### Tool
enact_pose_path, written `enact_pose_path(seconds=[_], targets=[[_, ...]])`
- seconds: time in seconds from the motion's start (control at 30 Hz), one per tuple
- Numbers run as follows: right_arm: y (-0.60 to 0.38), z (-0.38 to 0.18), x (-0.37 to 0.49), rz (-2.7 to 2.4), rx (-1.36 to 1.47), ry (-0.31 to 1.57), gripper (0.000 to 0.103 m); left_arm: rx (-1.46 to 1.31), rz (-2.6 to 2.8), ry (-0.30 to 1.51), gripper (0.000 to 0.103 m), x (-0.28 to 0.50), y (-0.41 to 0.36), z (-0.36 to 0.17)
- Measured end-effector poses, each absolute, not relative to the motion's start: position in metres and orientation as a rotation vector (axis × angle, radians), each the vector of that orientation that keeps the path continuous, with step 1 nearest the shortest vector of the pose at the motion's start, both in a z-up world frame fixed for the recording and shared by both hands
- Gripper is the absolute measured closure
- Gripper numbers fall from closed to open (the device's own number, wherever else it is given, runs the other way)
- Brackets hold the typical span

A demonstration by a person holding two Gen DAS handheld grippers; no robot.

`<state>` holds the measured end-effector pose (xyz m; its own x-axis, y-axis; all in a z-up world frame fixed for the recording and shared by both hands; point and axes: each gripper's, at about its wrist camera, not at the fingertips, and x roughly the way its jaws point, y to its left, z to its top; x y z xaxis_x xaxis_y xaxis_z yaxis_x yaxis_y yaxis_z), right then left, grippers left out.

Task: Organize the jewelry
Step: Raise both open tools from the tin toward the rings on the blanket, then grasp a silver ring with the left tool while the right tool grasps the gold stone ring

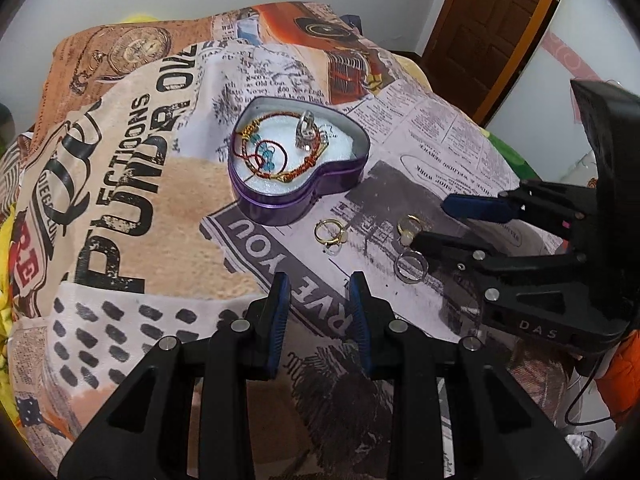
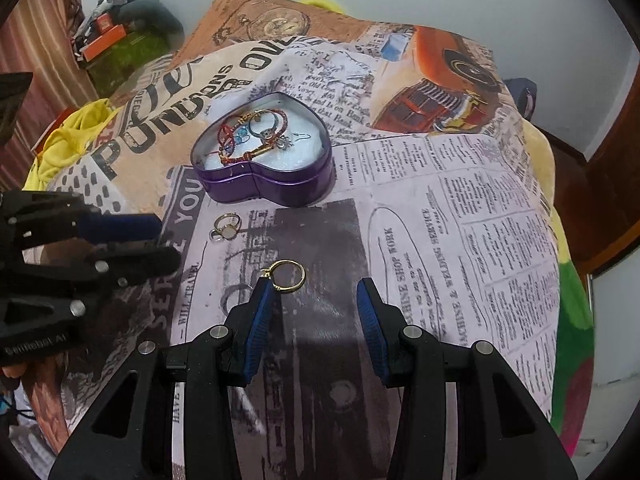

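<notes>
A purple heart-shaped tin sits on the printed cloth and holds red cord bracelets and a silver ring. On the cloth near it lie a gold ring with a pale stone, a second gold ring and a silver ring. My left gripper is open and empty, short of the first gold ring. My right gripper is open over the second gold ring, which lies by its left fingertip.
The newspaper-print cloth covers a rounded cushion-like surface that drops away at its edges. A brown door and white wall stand behind. Yellow fabric and clutter lie at the left of the right wrist view.
</notes>
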<state>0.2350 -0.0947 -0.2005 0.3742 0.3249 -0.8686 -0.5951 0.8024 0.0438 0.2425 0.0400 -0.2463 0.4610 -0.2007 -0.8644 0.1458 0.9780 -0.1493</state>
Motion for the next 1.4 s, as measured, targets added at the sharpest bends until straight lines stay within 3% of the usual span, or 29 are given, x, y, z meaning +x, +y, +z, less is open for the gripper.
enact_pose_path(seconds=[0.37,0.43,1.13,1.23,1.4], targets=[[-0.073,-0.207,0.240,0.671,-0.344,1.024,0.064,-0.071,-0.221,1.068,0.073,0.242,0.045,-0.249],[-0.071,-0.208,0.241,0.680,-0.342,1.020,0.080,-0.074,-0.222,1.069,0.073,0.242,0.046,-0.250],[-0.114,-0.181,0.236,0.625,-0.252,0.949,0.080,-0.005,-0.261,1.090,0.073,0.254,0.000,-0.255],[-0.120,-0.180,0.236,0.622,-0.237,0.948,0.080,-0.018,-0.250,1.089,0.082,0.257,0.001,-0.256],[-0.123,-0.179,0.236,0.616,-0.214,0.952,0.080,-0.026,-0.230,1.080,0.082,0.258,0.004,-0.253]])
